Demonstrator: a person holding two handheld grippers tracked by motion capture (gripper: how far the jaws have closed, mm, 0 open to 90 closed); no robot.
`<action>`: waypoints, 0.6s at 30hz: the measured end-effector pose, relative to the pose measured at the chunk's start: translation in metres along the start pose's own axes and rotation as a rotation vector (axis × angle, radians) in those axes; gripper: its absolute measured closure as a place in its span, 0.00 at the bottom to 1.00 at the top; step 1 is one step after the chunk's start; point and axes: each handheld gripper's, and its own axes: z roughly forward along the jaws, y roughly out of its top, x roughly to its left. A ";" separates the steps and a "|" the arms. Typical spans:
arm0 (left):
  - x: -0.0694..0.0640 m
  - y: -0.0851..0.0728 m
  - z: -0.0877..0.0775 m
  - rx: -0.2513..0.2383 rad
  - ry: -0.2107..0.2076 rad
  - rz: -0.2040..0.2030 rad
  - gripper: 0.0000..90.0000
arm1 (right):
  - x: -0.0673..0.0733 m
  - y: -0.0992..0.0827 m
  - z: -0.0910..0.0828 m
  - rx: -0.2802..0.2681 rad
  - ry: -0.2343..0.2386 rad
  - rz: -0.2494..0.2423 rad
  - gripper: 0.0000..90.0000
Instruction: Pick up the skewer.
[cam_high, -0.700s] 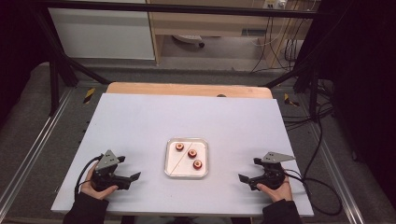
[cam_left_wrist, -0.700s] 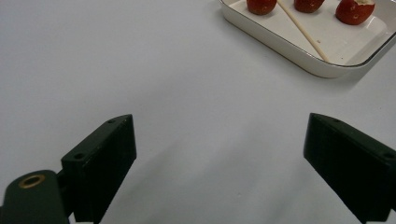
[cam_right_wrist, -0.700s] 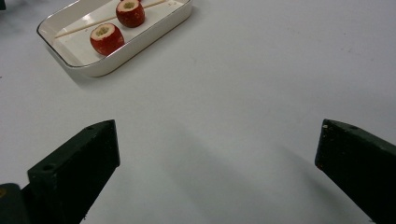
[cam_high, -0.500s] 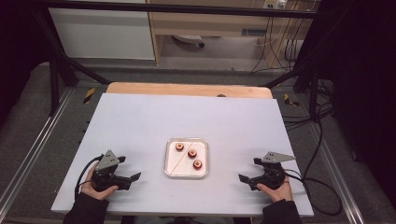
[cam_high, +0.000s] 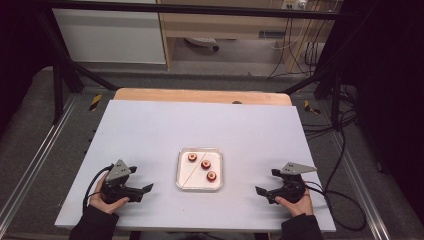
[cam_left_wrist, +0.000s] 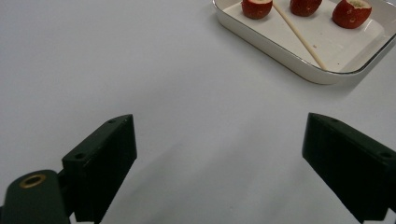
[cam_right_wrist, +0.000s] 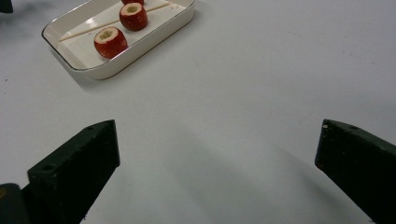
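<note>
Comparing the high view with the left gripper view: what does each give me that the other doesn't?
High view alone: both hands, the left gripper and right gripper, each open and apart from the tray, plus the floor and cables around the table.
Left gripper view alone: a close look at the fruits' hollowed tops.
Both: the white tray, three red fruit pieces, the thin stick, the white table.

A white table top (cam_high: 160, 130) is laid over a wooden board (cam_high: 200, 96), whose edge is exposed at 12 o'clock. Black cables (cam_high: 320, 131) are seen on the grey floor (cam_high: 40, 125) at 2 o'clock. A white cabinet (cam_high: 112, 37) is noted at 11 o'clock.
</note>
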 end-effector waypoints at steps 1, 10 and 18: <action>0.000 0.001 0.000 0.001 0.000 0.001 0.11 | 0.000 0.000 0.000 0.000 -0.001 0.001 0.00; -0.006 0.006 0.003 0.005 0.002 0.003 0.11 | 0.000 0.000 0.000 -0.002 -0.002 -0.001 0.00; -0.013 0.015 0.006 -0.001 -0.008 0.003 0.11 | 0.000 0.000 0.000 -0.002 -0.002 -0.004 0.00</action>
